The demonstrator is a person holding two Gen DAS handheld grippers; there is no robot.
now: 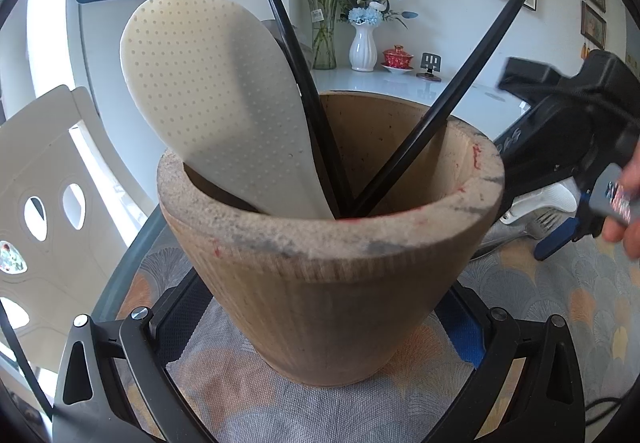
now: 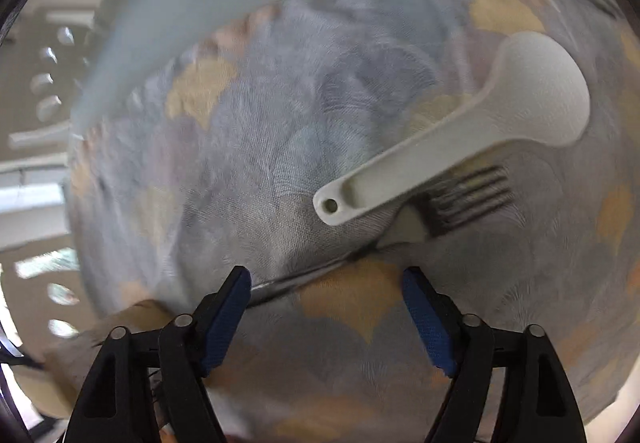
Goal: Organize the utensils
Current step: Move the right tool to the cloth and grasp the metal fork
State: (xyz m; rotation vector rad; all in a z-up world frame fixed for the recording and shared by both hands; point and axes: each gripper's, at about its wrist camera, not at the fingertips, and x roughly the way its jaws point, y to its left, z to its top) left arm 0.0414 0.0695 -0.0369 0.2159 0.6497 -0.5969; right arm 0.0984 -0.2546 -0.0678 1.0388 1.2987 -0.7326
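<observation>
Your left gripper (image 1: 320,323) clasps the wooden holder (image 1: 328,243); your right gripper (image 2: 326,317), fingers spread, hovers near white spoon (image 2: 472,131) overlapping fork (image 2: 460,203)

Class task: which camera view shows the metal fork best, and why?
The right wrist view: the fork lies on the patterned cloth ahead of the open right gripper, its tines showing beside the white spoon, though blurred. The left wrist view shows only its tines behind the wooden holder.

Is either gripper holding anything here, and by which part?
The left gripper grips the wooden utensil pot by its lower sides. The right gripper holds nothing; its jaws stand open above the cloth near the fork.
</observation>
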